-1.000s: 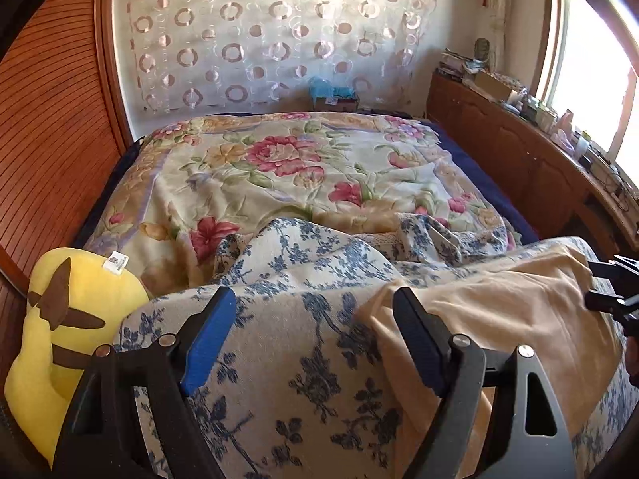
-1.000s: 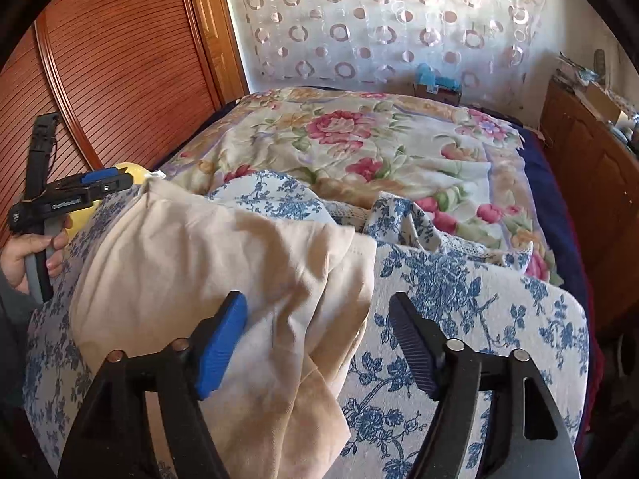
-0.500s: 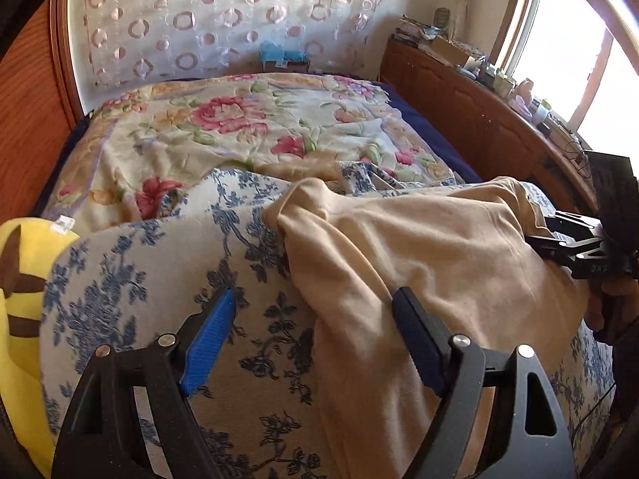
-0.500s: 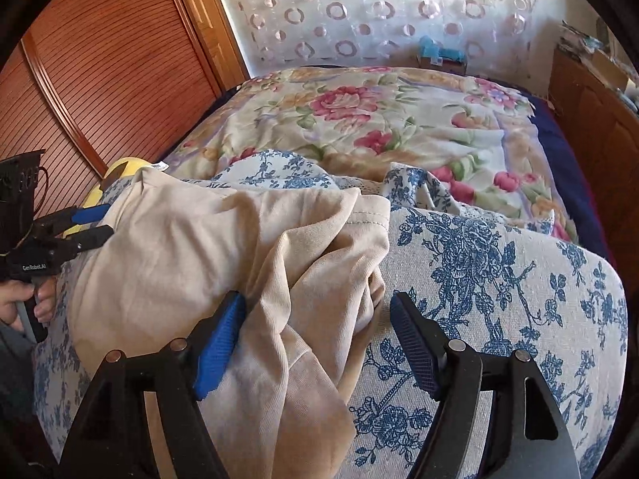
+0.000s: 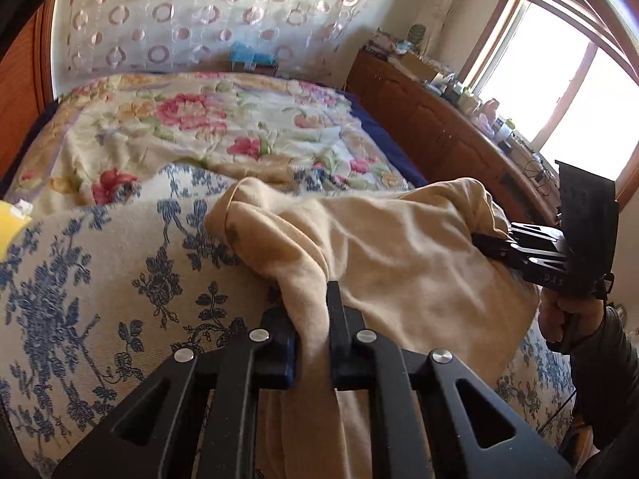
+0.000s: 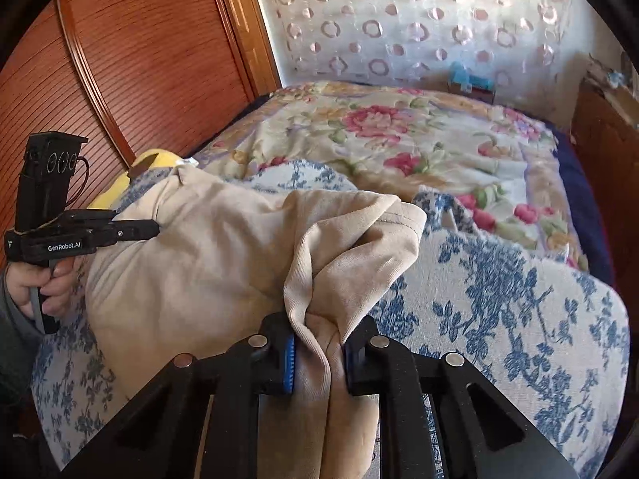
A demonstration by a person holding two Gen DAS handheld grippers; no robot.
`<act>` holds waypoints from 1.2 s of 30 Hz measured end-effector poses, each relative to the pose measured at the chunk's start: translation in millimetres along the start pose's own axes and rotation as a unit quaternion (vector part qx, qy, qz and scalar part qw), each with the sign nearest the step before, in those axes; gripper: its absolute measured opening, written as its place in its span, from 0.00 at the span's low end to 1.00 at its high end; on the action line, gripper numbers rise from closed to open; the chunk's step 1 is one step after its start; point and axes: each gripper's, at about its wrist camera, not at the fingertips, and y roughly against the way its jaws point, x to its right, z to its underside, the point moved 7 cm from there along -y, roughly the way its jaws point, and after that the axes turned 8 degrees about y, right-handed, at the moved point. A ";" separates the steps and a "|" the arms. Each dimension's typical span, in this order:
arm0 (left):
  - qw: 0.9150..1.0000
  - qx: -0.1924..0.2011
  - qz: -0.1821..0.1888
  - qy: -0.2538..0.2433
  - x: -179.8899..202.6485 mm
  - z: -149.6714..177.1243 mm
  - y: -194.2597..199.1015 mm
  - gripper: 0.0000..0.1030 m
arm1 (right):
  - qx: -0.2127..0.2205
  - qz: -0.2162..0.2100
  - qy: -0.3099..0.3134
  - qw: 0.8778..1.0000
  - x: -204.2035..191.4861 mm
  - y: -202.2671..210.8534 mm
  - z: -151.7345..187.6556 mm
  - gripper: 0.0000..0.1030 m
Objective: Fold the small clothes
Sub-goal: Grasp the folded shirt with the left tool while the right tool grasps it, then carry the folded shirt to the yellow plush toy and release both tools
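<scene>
Left claw [image 5: 310, 343]: clamped on a bunched fold of the beige garment [image 5: 383, 247], cloth pinched between both fingers.
Right claw [image 5: 485, 245]: at the garment's right end, tips buried in the cloth, gripping hand [image 5: 559, 315] below it.
Beige garment: stretched between the two claws, lying rumpled on the blue-flowered cover [image 5: 100, 279].
Floral quilt [image 5: 207, 119]: beyond the garment, spread over the bed.
Wooden cabinet [image 5: 431, 127]: right of the garment, cluttered top under a bright window [image 5: 559, 92].
Yellow object [image 5: 10, 223]: far left of the garment, mostly out of frame.
</scene>
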 end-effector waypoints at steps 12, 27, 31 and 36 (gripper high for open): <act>0.987 0.150 -0.031 0.056 -27.8 9.2 125.5 0.12 | 0.067 -0.016 0.132 0.989 -70.5 18.7 -69.3 0.16; 0.962 0.180 -0.128 0.158 -133.5 60.2 168.6 0.12 | 0.045 -0.063 0.300 0.951 -172.7 -97.2 -169.8 0.16; 0.957 0.181 -0.143 0.178 -145.3 72.2 167.1 0.12 | 0.029 -0.075 0.336 0.938 -200.7 -139.5 -194.2 0.16; 0.953 0.175 -0.158 0.190 -152.3 85.8 168.8 0.12 | 0.017 -0.107 0.355 0.929 -222.5 -175.3 -210.9 0.16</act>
